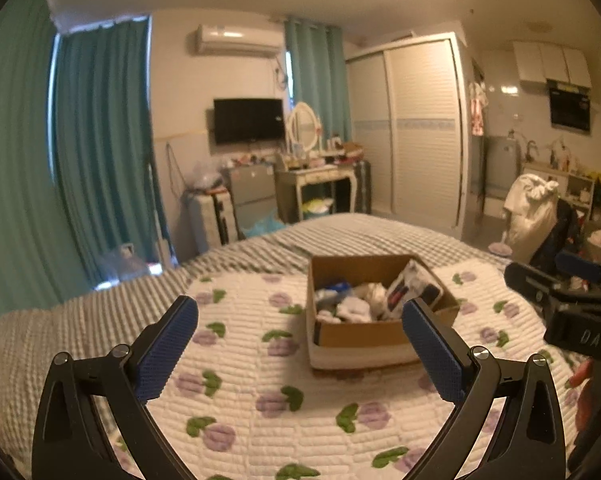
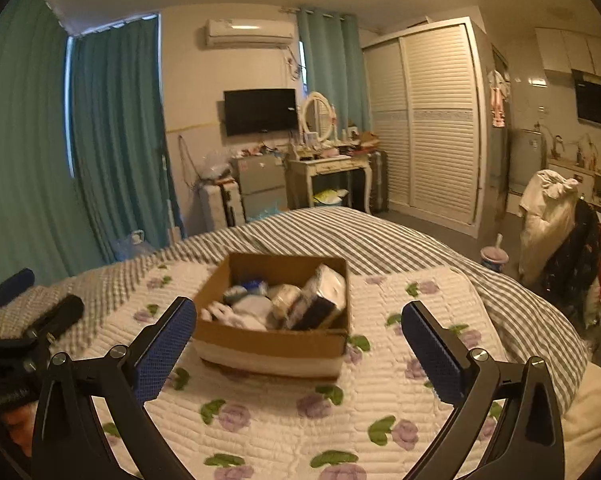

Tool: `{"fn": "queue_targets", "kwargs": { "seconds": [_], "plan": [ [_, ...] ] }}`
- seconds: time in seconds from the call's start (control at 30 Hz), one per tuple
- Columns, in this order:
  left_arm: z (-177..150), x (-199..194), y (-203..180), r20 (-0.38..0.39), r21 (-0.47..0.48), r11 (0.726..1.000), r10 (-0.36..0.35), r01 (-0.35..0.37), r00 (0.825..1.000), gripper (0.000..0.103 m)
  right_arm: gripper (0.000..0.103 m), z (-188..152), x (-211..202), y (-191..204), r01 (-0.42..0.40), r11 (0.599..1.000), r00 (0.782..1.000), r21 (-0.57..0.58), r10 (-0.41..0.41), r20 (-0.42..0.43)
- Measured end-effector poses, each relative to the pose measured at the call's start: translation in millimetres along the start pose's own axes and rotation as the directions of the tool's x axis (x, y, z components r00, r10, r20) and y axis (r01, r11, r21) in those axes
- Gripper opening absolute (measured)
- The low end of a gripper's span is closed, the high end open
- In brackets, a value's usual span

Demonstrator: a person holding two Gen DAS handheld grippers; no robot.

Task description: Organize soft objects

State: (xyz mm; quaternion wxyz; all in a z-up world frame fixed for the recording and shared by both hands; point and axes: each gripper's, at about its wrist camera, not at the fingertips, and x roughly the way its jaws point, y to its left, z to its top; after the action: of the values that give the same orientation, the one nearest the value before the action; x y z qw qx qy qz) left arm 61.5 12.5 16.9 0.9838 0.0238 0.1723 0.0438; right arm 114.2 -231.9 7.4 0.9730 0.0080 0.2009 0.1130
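A brown cardboard box (image 1: 364, 338) sits on the floral quilt (image 1: 260, 380) on the bed, holding several soft items: white socks or cloths (image 1: 356, 306) and dark-and-white folded pieces (image 1: 416, 286). My left gripper (image 1: 300, 340) is open and empty, hovering above the quilt just before the box. In the right wrist view the same box (image 2: 276, 344) holds the soft items (image 2: 256, 308). My right gripper (image 2: 300, 340) is open and empty, above the quilt near the box front. The right gripper also shows at the right edge of the left wrist view (image 1: 560, 300).
A grey striped bedcover (image 2: 380, 240) lies beyond the quilt (image 2: 300, 420). Teal curtains (image 1: 100, 140), a dressing table (image 1: 320, 180), a small fridge (image 2: 260, 184), a white wardrobe (image 2: 432, 120) and a chair draped with clothes (image 2: 552, 220) surround the bed.
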Motion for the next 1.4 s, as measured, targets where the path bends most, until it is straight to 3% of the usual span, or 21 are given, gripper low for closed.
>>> {"fn": "queue_targets", "kwargs": {
  "seconds": [0.1, 0.47, 0.93, 1.4],
  "plan": [
    [-5, 3, -4, 0.024, 0.038, 0.999, 0.025, -0.026, 0.999, 0.103, 0.103, -10, 7, 1, 0.012, 1.000, 1.000, -0.004, -0.012, -0.018],
    [-20, 18, 4, -0.038, 0.013, 1.000, -0.001, 0.002, 0.999, 0.103, 0.103, -20, 18, 5, 0.004, 1.000, 0.998, -0.001, -0.004, -0.057],
    [-19, 21, 11, -0.076, -0.026, 0.998, -0.052, 0.050, 0.996, 0.103, 0.103, -21, 15, 7, 0.007, 1.000, 0.999, -0.005, -0.007, -0.043],
    [-20, 24, 11, -0.087, -0.023, 0.998, -0.056, 0.054, 0.995, 0.103, 0.103, -21, 15, 8, 0.005, 1.000, 0.999, -0.006, -0.005, -0.045]
  ]
}}
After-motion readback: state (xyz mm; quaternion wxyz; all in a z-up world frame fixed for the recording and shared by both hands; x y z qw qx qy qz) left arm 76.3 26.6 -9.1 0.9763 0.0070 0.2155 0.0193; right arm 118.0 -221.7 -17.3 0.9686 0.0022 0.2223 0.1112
